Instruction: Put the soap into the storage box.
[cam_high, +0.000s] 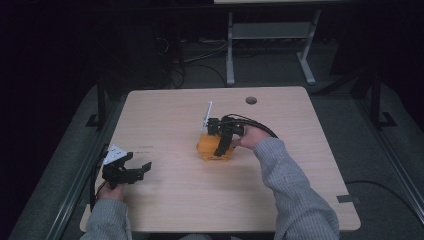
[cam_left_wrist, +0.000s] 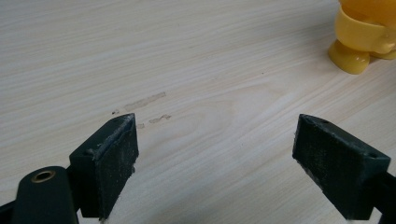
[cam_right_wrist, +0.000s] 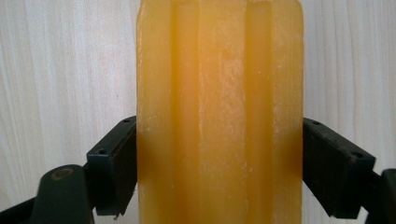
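Yellow-orange plastic makes up the one object on the tabletop (cam_high: 165, 200): a blocky, translucent piece (cam_high: 209, 150) sitting near the middle of the pale wood-grain surface. In the right gripper view its ribbed face (cam_right_wrist: 219, 112) runs top to bottom with raised lengthwise ridges, and no brand, label or writing can be read on it. The right tool (cam_high: 221, 141) reaches down over the piece from above, and in its own view the two black jaws press against the piece's opposite sides, pinching it between them. The right hand (cam_high: 250, 136) holds this tool, a grey knit sleeve (cam_high: 290, 185) behind it, with black cables looping off its back and a white plate standing up beside it. In the left gripper view a rounded yellow foot of the piece (cam_left_wrist: 348, 58) rests on the wood at the upper right. The left tool (cam_high: 132, 166) lies well apart from the piece, near the tabletop's left edge, its jaws spread wide over bare wood. Faint scuff marks (cam_left_wrist: 144, 101) show on the wood ahead of it. A round cable hole (cam_high: 251, 100) sits near the far edge.
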